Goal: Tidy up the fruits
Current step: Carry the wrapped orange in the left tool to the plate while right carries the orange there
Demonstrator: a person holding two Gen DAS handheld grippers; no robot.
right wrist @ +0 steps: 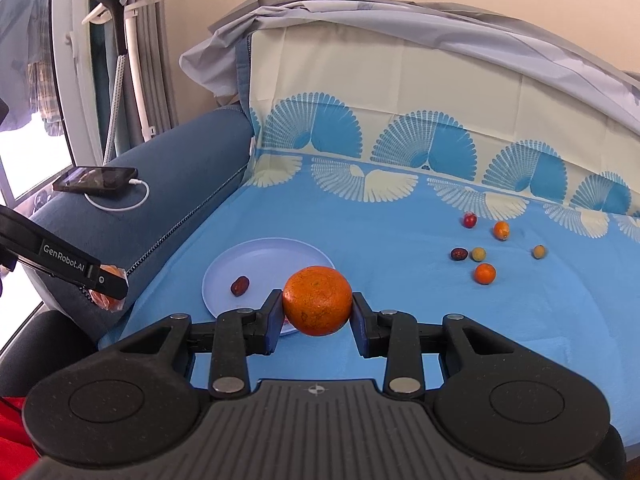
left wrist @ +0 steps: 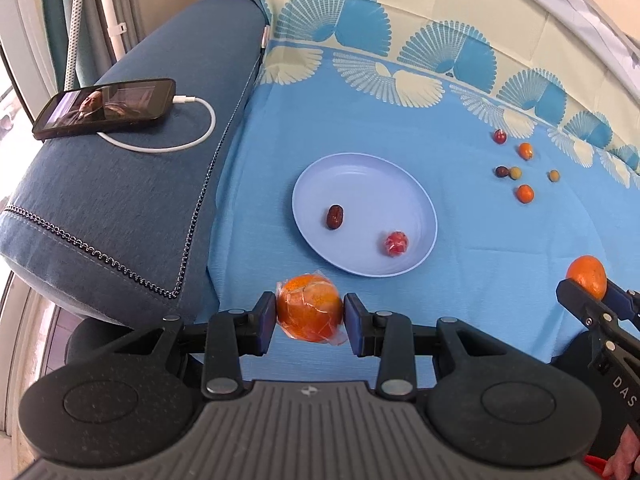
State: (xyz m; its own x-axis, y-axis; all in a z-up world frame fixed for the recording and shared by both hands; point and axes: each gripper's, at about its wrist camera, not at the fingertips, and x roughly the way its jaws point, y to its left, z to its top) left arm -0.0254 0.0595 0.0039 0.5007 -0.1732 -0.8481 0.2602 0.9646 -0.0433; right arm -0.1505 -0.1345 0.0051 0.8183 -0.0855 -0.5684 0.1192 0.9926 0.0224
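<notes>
Left wrist view: left gripper [left wrist: 310, 317] clamped on plastic-wrapped orange [left wrist: 310, 307], just short of plate [left wrist: 400, 184] w/ date [left wrist: 333, 217] & red fruit [left wrist: 396, 243]. Right gripper [right wrist: 317, 307] clamped on bare orange [right wrist: 317, 300] above blue cloth [right wrist: 400, 220].

Both grippers clamped on fruit above the plate's near edge

The left gripper [left wrist: 310, 316] points steeply down just short of the plate [left wrist: 424, 200], toward its left side, its pads pressed against both sides of a plastic-wrapped orange [left wrist: 310, 312]. The right gripper [right wrist: 317, 306] tilts down more gently at the plate's near right side, its pads closed on a bare orange [right wrist: 317, 300]. A bit of hand [left wrist: 624, 456] shows behind the right gripper.
</notes>
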